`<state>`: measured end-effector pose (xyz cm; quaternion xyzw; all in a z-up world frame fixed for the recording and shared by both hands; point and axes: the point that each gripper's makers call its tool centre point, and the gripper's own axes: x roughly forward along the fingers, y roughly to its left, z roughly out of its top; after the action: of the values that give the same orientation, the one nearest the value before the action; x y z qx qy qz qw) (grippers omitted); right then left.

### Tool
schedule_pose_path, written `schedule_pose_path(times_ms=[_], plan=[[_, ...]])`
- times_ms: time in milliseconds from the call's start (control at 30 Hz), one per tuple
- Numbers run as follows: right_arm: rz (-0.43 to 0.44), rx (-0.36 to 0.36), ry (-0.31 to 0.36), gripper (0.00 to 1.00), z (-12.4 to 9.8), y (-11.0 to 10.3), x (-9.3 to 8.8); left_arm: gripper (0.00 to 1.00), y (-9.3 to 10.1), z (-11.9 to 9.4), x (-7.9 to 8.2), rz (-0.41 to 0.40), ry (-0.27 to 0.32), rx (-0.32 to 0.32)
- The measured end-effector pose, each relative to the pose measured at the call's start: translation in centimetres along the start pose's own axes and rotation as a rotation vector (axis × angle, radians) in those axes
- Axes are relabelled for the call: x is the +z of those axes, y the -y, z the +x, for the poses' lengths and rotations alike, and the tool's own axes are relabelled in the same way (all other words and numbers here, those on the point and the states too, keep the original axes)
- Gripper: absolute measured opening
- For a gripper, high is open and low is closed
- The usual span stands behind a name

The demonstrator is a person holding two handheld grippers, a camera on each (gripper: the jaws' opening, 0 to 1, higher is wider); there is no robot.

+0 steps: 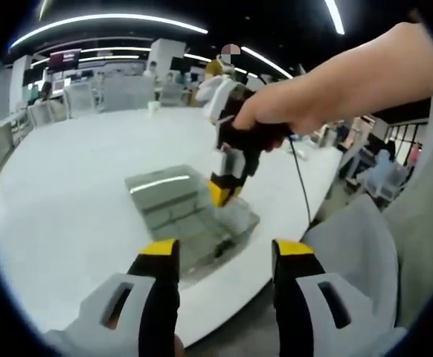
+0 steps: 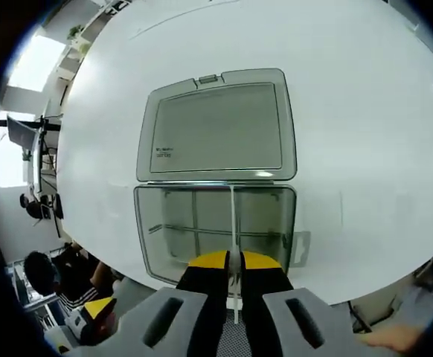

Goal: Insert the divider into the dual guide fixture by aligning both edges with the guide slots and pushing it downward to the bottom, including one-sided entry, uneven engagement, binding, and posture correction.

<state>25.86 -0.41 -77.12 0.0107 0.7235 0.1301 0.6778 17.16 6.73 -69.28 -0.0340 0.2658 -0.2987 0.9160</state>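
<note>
- The white table (image 2: 365,111) spreads wide and bare on every side of the box; in the right gripper view its near edge runs just below the box, with open floor beyond.
- The clear plastic box (image 2: 215,230) sits close to that near edge, its hinged lid (image 2: 216,126) folded flat open on the far side. In the left gripper view the box (image 1: 194,216) lies between the two grippers, near the table's rounded edge.
- Inside the box, thin partitions cross the compartment, leaving only narrow room between the walls.
- The divider (image 2: 233,223), a thin clear sheet seen edge-on, stands in the box; its long axis runs from the fingers away toward the hinge line, roughly centred between the side walls.
- The right gripper (image 2: 233,262) has its yellow-tipped fingers pressed together on the divider's near edge. In the left gripper view a hand (image 1: 328,93) holds it over the box.
- The left gripper (image 1: 224,253) hangs off the table's edge, fingers spread wide with nothing between them.
</note>
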Motion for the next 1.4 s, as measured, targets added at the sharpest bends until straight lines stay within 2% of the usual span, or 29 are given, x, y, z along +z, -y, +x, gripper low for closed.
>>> schedule_pose_path(times_ms=[133,600,1100,1400], plan=[[0.006,-0.001,-0.004,0.00,-0.1,-0.1,-0.2,0.47,-0.1,0.0,0.0,-0.003,0.000,0.002],[0.027,0.005,-0.012,0.00,0.5,-0.1,0.8,0.47,-0.2,0.1,0.0,-0.007,0.000,0.005],[-0.018,-0.011,0.006,0.00,-0.4,-0.6,-0.8,0.47,-0.4,0.1,-0.1,-0.008,0.002,0.005],[-0.029,-0.009,0.005,0.00,-0.3,-0.6,-0.5,0.46,-0.3,0.0,0.0,-0.008,0.003,0.004]])
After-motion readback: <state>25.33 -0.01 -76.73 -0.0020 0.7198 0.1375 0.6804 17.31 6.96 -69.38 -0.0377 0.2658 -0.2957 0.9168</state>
